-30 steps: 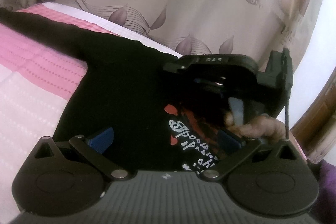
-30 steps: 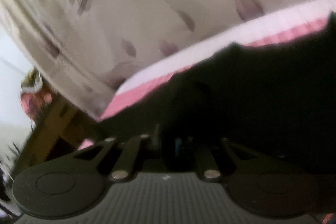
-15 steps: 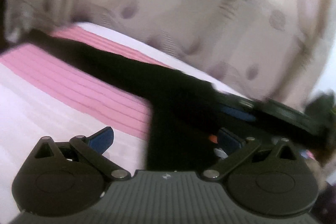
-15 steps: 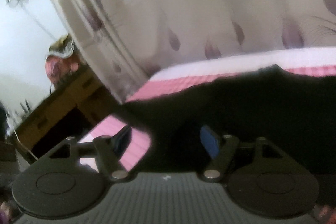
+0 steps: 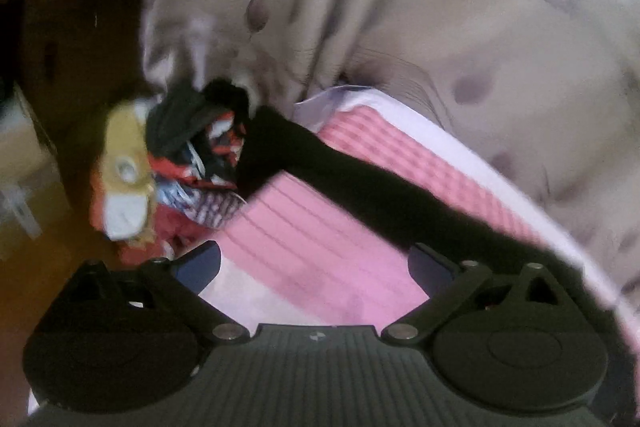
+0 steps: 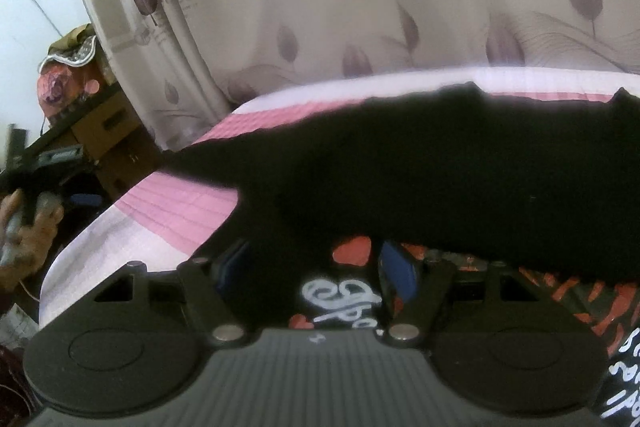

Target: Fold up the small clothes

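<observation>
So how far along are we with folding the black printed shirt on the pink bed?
Done: part of the black printed shirt is folded over, covering some of its red-and-white print. In hand: nothing; the left gripper is open over the pink striped bedspread, and the right gripper is open above the print. Left: the long black sleeve lies stretched out, and a heap of clothes waits.

Blurred throughout in the left wrist view: curtain (image 5: 400, 7), clothes pile (image 5: 192, 163) past the bed (image 5: 320, 247), contents unreadable. Shirt (image 6: 440, 167) cut off at right edge, its print (image 6: 344, 291) partly hidden behind right gripper (image 6: 316, 267).
</observation>
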`<state>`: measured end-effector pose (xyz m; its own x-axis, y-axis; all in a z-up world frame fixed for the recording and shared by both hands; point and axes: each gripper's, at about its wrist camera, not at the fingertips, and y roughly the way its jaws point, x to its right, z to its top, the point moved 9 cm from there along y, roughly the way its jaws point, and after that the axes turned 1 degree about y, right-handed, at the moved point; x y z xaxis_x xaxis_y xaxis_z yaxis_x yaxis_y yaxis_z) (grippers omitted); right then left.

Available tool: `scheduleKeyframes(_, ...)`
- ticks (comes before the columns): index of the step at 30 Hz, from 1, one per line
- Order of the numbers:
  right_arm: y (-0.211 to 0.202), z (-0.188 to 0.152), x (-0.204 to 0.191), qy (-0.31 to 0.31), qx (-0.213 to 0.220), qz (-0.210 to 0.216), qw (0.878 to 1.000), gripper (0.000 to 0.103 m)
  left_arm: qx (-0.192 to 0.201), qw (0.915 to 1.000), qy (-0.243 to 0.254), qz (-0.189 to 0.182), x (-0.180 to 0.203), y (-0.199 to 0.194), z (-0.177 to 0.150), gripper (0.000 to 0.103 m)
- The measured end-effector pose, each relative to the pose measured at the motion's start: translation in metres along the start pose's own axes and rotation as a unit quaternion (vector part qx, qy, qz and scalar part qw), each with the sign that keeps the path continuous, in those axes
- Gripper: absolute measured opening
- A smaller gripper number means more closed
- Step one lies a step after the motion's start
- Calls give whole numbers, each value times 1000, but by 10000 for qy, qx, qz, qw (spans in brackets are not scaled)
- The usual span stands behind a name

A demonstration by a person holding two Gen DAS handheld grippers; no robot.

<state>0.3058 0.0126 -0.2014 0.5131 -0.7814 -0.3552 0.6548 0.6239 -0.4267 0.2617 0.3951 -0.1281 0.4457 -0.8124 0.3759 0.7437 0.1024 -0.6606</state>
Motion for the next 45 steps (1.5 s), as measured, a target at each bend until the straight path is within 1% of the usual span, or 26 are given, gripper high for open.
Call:
scheduleKeyframes(2,0,0,4,126,19,23,9999,72,-309,9980,-492,-263,-26,23,20,98)
scheduleKeyframes(4,0,0,7,266,48,77,9996,72,-624,9912,-980,-633,-44,43,31,98)
scheduleKeyframes(5,-1,0,8,325,66,96,9994,72,-739,9879,-1158,-720,-50,51,34,98)
scheduleKeyframes(9,-3,0,10,424,102,124,9990,72,-1218,9780,-1445,-885,-57,88,41,94)
scheduleKeyframes(11,-2,0,10,443,100,127,9989,72,-1445,9670,-1789,-1096,-53,105,37,82)
scheduleKeyframes(12,-2,0,10,460,104,134,9988,72,-1506,9593,-2051,-1223,-52,113,34,80)
scheduleKeyframes(13,-2,0,11,478,112,142,9987,72,-1501,9537,-2260,-1295,-52,118,32,73)
scheduleKeyframes(14,-3,1,11,492,119,146,9986,72,-1448,9511,-2375,-1346,-52,120,32,63)
scheduleKeyframes(15,-3,1,11,504,124,153,9985,71,-1359,9508,-2406,-1403,-50,121,33,61)
scheduleKeyframes(16,-3,1,11,513,128,158,9985,71,-1197,9560,-2319,-1342,-48,119,37,53)
scheduleKeyframes(17,-3,1,12,521,134,160,9984,71,-1019,9641,-2120,-1229,-45,115,42,46)
scheduleKeyframes(18,-3,1,12,535,140,165,9983,72,-858,9718,-1915,-1078,-41,109,47,43)
scheduleKeyframes(19,-3,1,12,546,147,172,9983,72,-701,9784,-1722,-900,-37,103,51,34)
scheduleKeyframes(20,-3,1,12,566,159,184,9981,72,-550,9831,-1579,-748,-33,95,55,23)
scheduleKeyframes(21,-4,2,13,592,182,191,9979,72,-407,9854,-1505,-682,-28,86,59,17)
scheduleKeyframes(22,-4,2,14,621,219,186,9977,72,-292,9852,-1491,-796,-19,76,64,11)
scheduleKeyframes(25,-8,3,18,735,345,182,9965,72,52,9855,-1332,-1050,18,42,76,11)
scheduleKeyframes(30,-16,6,28,1006,585,211,9930,72,219,9867,-859,-1364,108,0,74,10)
scheduleKeyframes(31,-17,7,30,1068,619,220,9921,72,253,9883,-713,-1325,127,-6,72,11)
scheduleKeyframes(33,-19,8,34,1172,660,236,9906,72,412,9947,-353,-876,151,-13,73,9)
scheduleKeyframes(35,-22,8,36,1212,721,234,9897,72,575,9949,-466,-683,155,-18,79,9)
scheduleKeyframes(36,-23,9,36,1223,751,239,9894,72,612,9942,-558,-683,154,-18,83,9)
scheduleKeyframes(38,-24,9,37,1248,788,237,9888,72,652,9945,-605,-560,149,-19,92,0)
scheduleKeyframes(39,-25,9,38,1250,799,244,9886,73,676,9947,-598,-502,145,-21,94,0)
scheduleKeyframes(42,-25,10,37,1233,836,259,9885,73,613,9957,-420,-561,145,-29,94,0)
scheduleKeyframes(45,-25,11,38,1242,854,266,9882,73,421,9961,52,-769,153,-23,84,1)
